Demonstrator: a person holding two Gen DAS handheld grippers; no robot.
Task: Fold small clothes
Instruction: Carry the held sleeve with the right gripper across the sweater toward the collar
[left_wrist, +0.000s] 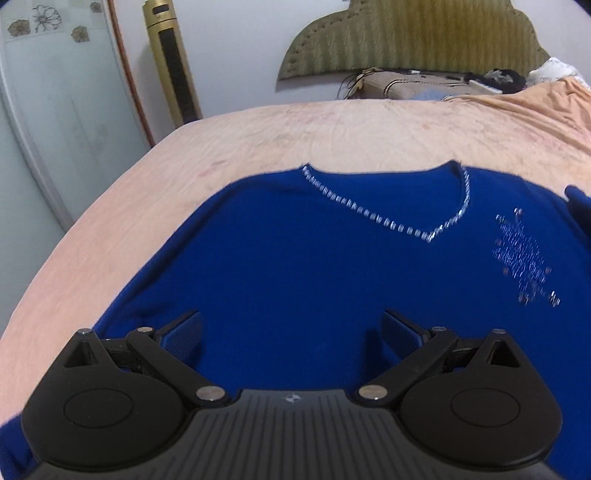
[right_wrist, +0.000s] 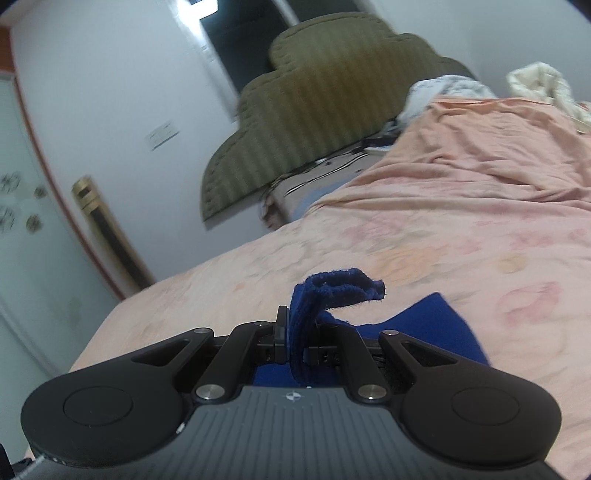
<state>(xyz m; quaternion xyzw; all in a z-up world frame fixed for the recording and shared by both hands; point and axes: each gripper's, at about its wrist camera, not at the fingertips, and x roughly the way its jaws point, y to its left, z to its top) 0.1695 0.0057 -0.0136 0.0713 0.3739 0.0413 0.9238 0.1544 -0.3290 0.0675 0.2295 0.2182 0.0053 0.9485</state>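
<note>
A royal-blue knitted V-neck sweater (left_wrist: 295, 266) trimmed with a row of silvery beads along the neckline is seen spread flat on a bed covered by a pale peach patterned sheet (left_wrist: 258, 133). In the left wrist view its neckline is turned toward twelve o'clock, toward the olive striped padded headboard (left_wrist: 413, 37), so its collar-to-hem axis is laid from twelve to six o'clock, while the shoulders are stretched from nine to three o'clock. A sparkling beaded motif (left_wrist: 524, 254) is found on the chest at about three o'clock of the V.

The left hand-held gripper (left_wrist: 291, 332) is held over the lower body of the sweater with its jaws spread wide and nothing between them.

In the right wrist view, the right hand-held gripper (right_wrist: 301, 341) is closed tight on a bunched fold of the blue fabric (right_wrist: 332, 291), whose end is curled over toward two o'clock above the fingers. More of the sweater is seen lying on the sheet at three o'clock of the gripper. A gold tower fan (left_wrist: 171, 62) is stood by the wall at ten o'clock.
</note>
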